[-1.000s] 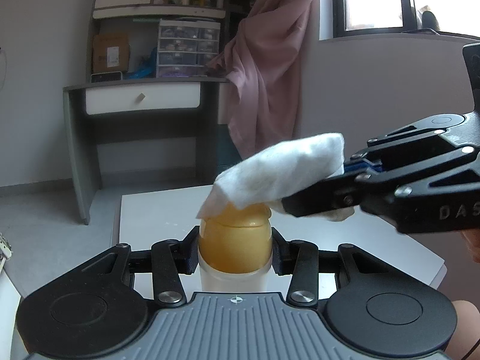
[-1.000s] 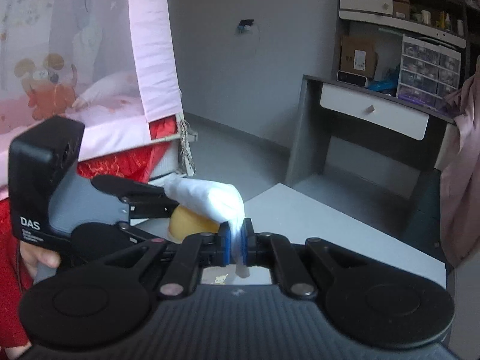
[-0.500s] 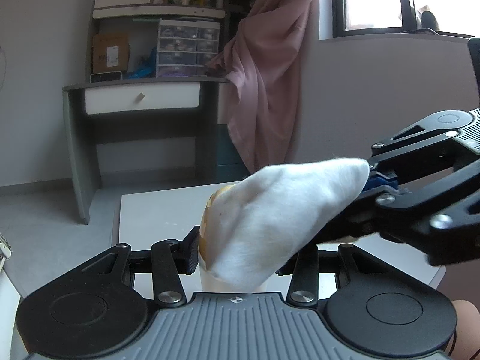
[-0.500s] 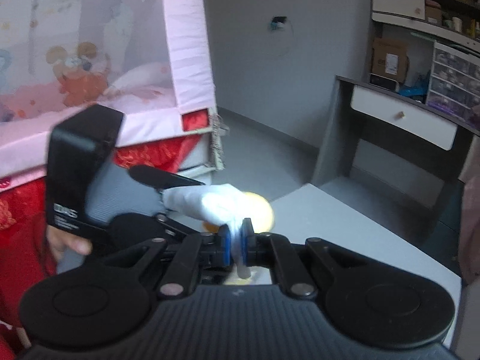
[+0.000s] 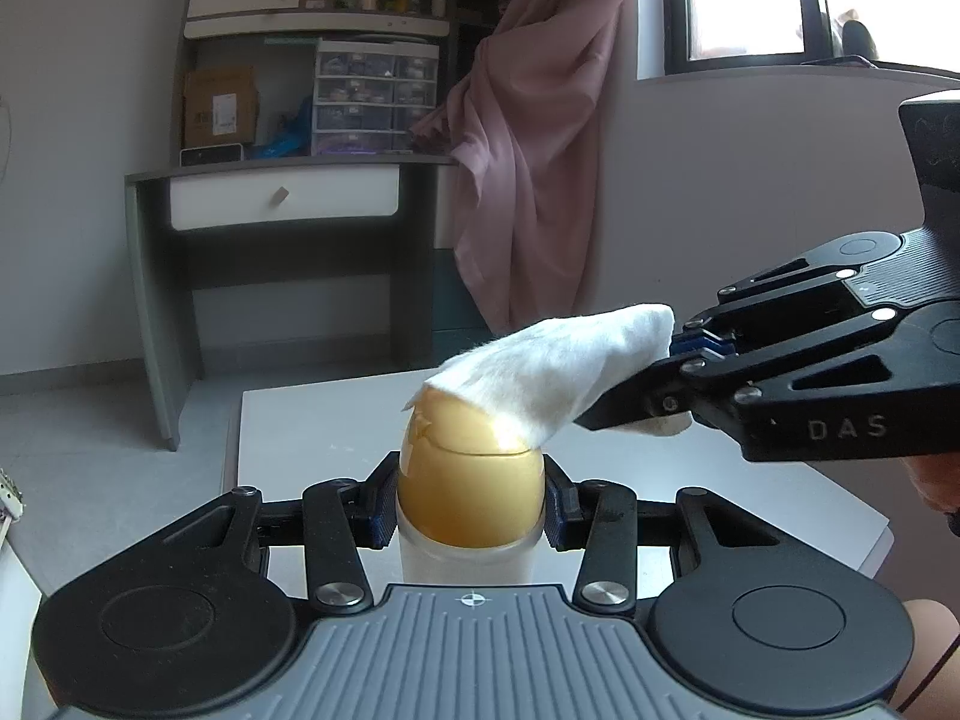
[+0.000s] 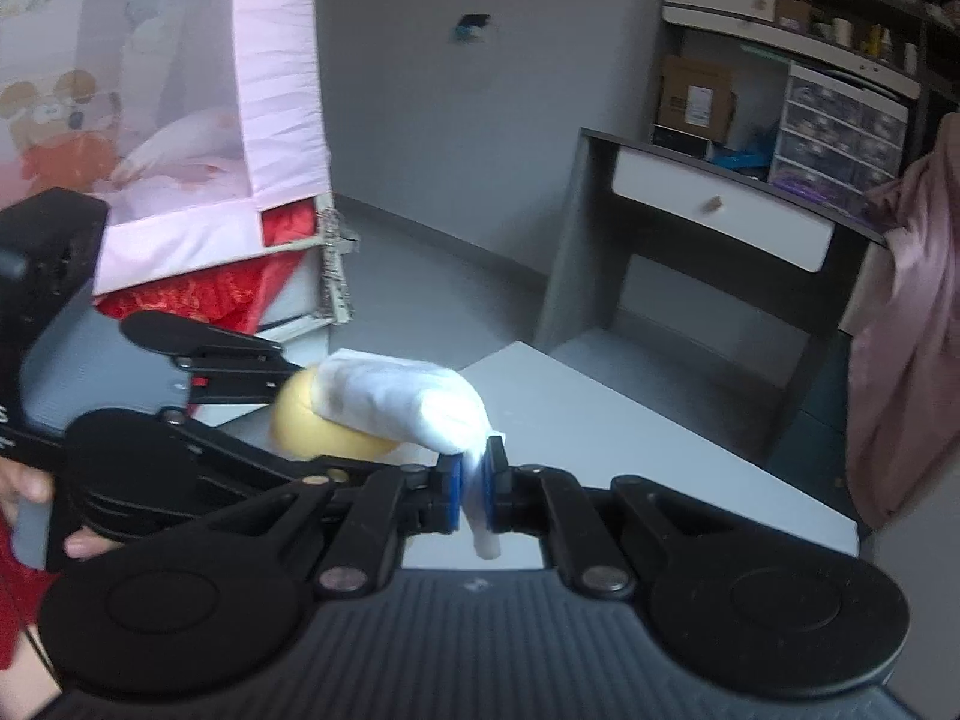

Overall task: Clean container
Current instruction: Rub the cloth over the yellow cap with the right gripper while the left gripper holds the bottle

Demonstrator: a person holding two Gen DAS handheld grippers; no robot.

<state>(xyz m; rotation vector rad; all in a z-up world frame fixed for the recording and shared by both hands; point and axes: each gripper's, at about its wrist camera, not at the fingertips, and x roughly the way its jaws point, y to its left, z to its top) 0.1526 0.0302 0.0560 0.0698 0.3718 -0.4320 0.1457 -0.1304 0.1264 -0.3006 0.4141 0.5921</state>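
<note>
I see the container (image 5: 471,498), a small bottle with a frosted translucent body and a rounded, glossy golden-yellow cap, standing upright between the pads of my left gripper (image 5: 471,507), whose jaws are clamped on the cap's lower sides just above the frosted body. A folded white cloth pad (image 5: 552,375) lies over the top and right shoulder of the cap, touching it; in the right wrist view the same cloth (image 6: 402,402) drapes across the yellow dome and covers most of it. My right gripper (image 6: 474,489) comes in from the right in the left wrist view and tilts slightly downward, its jaws pressed together on the pinched tail of the cloth, with a stub of fabric poking out below the blue pads. A hand (image 6: 24,489) holds the left gripper's black body at the left edge of the right wrist view. The bottle sits over a plain white tabletop (image 5: 336,420), otherwise bare around it. Beyond the table stands a grey desk with a white drawer (image 5: 282,204), and above it shelves with a clear plastic drawer unit (image 5: 375,99) and a brown cardboard box (image 5: 219,105). A dusty pink curtain (image 5: 528,180) hangs beside a bright window (image 5: 744,0). Off to the left in the right wrist view are pink cartoon-printed fabric (image 6: 150,90) and red cloth (image 6: 204,294).
</note>
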